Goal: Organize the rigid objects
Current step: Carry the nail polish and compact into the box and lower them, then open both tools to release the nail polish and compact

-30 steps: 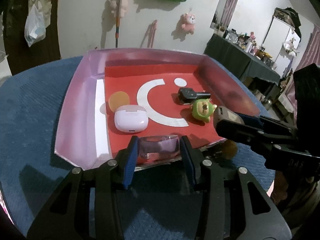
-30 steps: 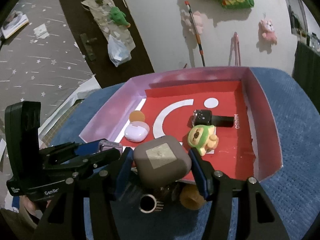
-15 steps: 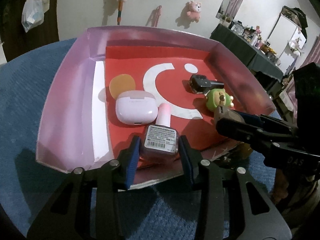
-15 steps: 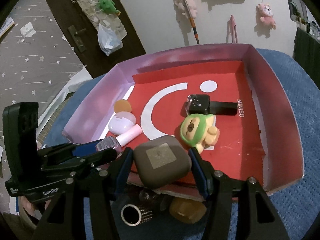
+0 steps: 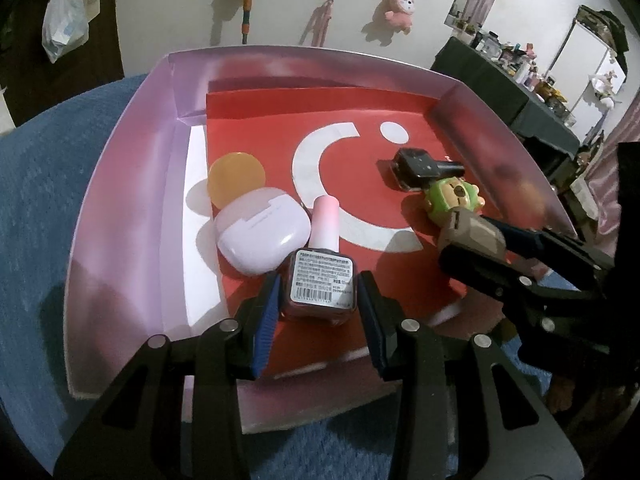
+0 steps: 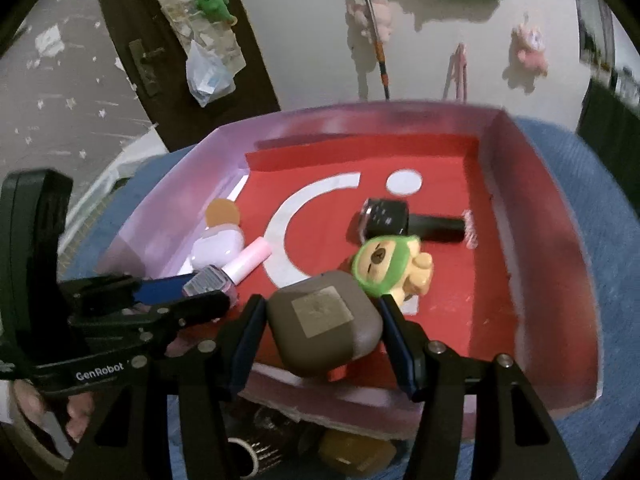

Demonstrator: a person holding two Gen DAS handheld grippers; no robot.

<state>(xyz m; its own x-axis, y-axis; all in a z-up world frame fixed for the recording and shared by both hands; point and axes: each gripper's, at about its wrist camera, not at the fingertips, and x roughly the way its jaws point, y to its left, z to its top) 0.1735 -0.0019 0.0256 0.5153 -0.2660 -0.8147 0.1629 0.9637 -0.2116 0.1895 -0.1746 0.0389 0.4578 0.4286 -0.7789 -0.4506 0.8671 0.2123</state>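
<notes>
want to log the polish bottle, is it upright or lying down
Lying down. The nail polish bottle, held in the left gripper, lies with its pink cap pointing into the tray and its back label facing up.

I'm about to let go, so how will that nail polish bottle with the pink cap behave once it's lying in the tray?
The nail polish bottle, in the left tool, has flat labelled faces, so it probably lies still. Its round pink cap might let it pivot. It looks like glass: probably hard, slippery, breakable.
</notes>
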